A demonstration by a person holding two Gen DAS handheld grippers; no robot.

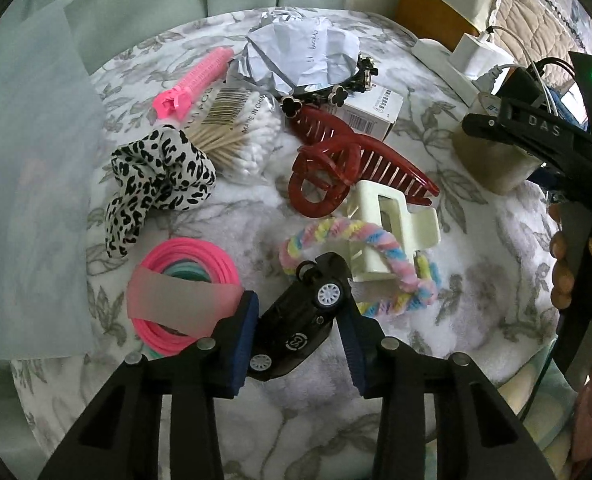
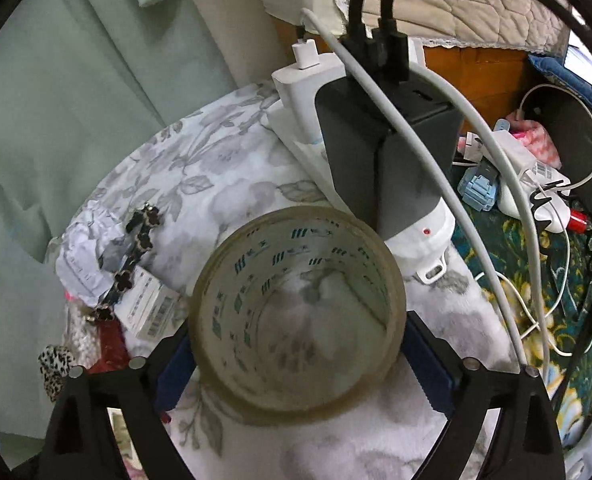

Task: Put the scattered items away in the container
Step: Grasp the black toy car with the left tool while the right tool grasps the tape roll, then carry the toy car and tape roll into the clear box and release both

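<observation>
My left gripper (image 1: 298, 320) is shut on a black toy car (image 1: 300, 320), held just above the floral cloth (image 1: 376, 432). Around it lie pink hair ties (image 1: 184, 276), a pastel braided tie (image 1: 380, 240), a cream claw clip (image 1: 396, 232), a red claw clip (image 1: 344, 164), a leopard scrunchie (image 1: 160, 172), cotton swabs (image 1: 244, 140), a pink roller (image 1: 196, 80) and crumpled paper (image 1: 300, 52). My right gripper (image 2: 296, 344) is shut on a clear tape roll (image 2: 296, 312); it also shows in the left wrist view (image 1: 496, 164). A translucent container wall (image 1: 28, 184) stands at the left.
A small white box (image 1: 372, 112) and a black flower headband (image 1: 332, 88) lie at the back. White and black chargers (image 2: 360, 140) with cables stand at the cloth's right edge. Green curtains (image 2: 76, 100) hang behind. Clutter lies on a dark floral surface (image 2: 556, 320) to the right.
</observation>
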